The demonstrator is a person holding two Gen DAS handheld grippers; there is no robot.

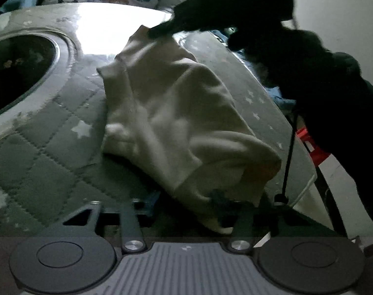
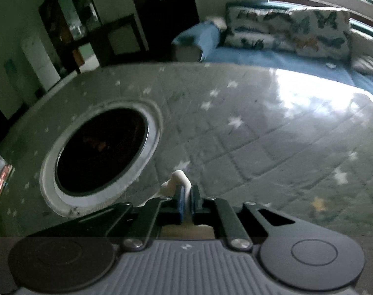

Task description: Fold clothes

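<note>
Cream-white garment (image 1: 176, 123) lies bunched and partly lifted on a grey quilted table cover with pale stars (image 1: 51, 147). Its far corner is pinched up by the right tongs (image 1: 157, 30), which show in the left wrist view as a dark shape reaching in from the upper right. In the right wrist view the right tongs (image 2: 186, 201) stand pressed together on a thin fold of the cloth, and a small nub of white fabric pokes out just past the blue pads (image 2: 179, 202). The near hem of the garment drapes down onto the left tongs (image 1: 186, 206), whose jaws are partly spread; whether the right-hand pad presses the cloth I cannot tell. A round dark inset with a pale rim (image 2: 100, 152) sits in the table to the left of the garment. Beyond the table stands a blue sofa (image 2: 260, 54) with butterfly-print cushions (image 2: 284, 28).
</note>
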